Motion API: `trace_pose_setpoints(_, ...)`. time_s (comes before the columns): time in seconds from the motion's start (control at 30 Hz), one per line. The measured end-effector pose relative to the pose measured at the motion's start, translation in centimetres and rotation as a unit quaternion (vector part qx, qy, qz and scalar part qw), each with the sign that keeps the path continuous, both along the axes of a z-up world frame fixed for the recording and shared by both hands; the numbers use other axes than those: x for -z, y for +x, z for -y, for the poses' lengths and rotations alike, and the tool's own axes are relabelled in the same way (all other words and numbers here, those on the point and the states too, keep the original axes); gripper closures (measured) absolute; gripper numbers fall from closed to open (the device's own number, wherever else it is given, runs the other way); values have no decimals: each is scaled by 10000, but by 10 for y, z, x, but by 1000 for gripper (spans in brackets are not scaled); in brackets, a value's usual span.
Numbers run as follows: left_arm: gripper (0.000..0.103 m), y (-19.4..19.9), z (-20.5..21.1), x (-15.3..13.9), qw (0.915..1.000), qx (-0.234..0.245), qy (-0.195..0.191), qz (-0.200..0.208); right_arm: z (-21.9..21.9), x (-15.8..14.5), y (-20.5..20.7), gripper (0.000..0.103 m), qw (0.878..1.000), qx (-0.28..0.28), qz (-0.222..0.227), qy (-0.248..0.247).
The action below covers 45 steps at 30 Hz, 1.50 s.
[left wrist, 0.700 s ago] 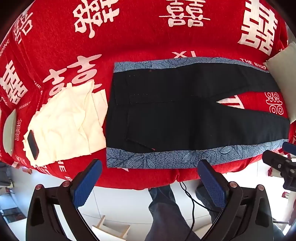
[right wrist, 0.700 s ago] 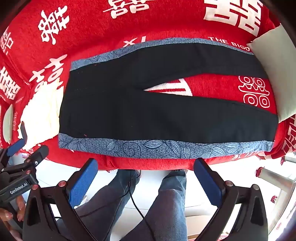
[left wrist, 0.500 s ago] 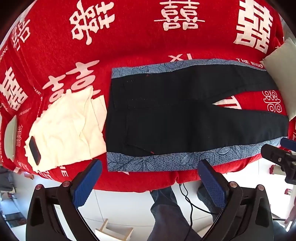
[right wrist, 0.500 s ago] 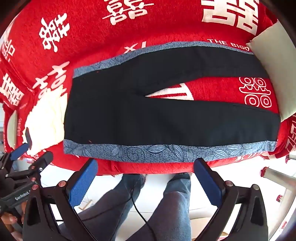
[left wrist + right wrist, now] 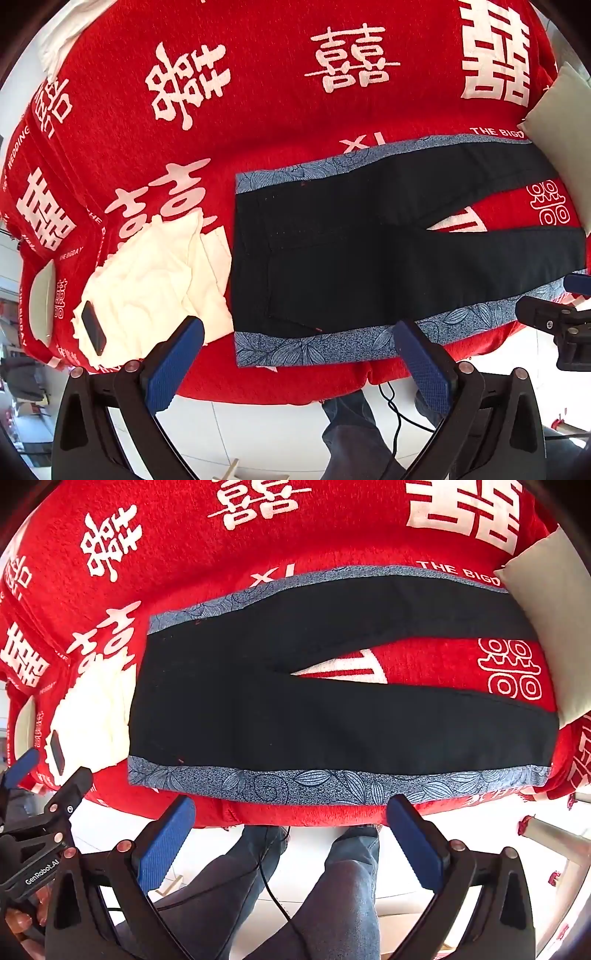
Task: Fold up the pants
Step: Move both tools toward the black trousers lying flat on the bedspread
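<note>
Red blanket (image 5: 258,122) with white characters covers the surface; white tiled floor (image 5: 266,428) at 6 o'clock. Black pants (image 5: 369,251) lie flat mid-blanket, waistband toward 9, legs toward 3, blue leaf-print strips along both long edges. Left gripper (image 5: 299,362) jaws wide, holding nothing, over the near edge. Right gripper (image 5: 291,838) likewise wide, nothing held. Left view shows the whole cream cloth (image 5: 155,280) with dark phone (image 5: 93,328) at 8; right view shows the pillow (image 5: 554,627) at 2 and the person's jeans (image 5: 343,893).
</note>
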<state>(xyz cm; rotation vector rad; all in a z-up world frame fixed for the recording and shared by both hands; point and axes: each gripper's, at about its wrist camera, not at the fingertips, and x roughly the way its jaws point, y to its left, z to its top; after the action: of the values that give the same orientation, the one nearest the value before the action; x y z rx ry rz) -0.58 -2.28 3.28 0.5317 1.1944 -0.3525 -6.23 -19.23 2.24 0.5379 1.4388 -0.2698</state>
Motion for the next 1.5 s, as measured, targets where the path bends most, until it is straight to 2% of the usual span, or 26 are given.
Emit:
trace_pose_setpoints(0.4, 0, -2, 1, -2, 10000, -80, -16, 43, 4, -4, 2, 0, 9999, -36, 9, -98)
trace_pose_setpoints(1.27, 0, -8, -6, 6, 9990, -371, -31, -262, 1, -11, -3, 0, 9993, -233, 145, -250)
trace_pose_setpoints(1.5, 0, -9, -6, 2, 9946, -979, -244, -228, 15, -14, -10, 0, 9981, -501, 199, -307)
